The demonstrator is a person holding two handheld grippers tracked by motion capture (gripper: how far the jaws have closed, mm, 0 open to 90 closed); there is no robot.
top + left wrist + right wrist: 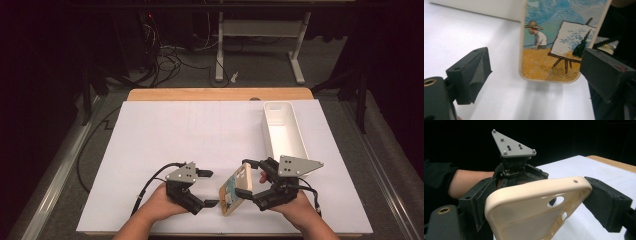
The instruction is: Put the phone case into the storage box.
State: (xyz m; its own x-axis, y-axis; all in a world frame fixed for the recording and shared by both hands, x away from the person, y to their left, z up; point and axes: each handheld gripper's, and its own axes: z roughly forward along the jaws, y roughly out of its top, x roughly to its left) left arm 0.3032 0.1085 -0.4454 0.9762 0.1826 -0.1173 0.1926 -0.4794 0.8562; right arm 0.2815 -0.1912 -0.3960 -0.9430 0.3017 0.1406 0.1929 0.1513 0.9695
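My right gripper [248,181] clamps the cream phone case [235,190] upright at the table's [165,130] five o'clock, my left gripper [208,188] gapes at its nine o'clock, handover or binning remaining, I judge.

Bright overhead light on the white table [165,150] — surroundings dark; both gripper views soft, near fingers [471,75] blurred.

So the count's pretty short: one phone case [236,189] with a painter scene on its back; one white tray [284,131]; two grippers, left [206,188] and right [242,177]; one white table sheet [200,135].
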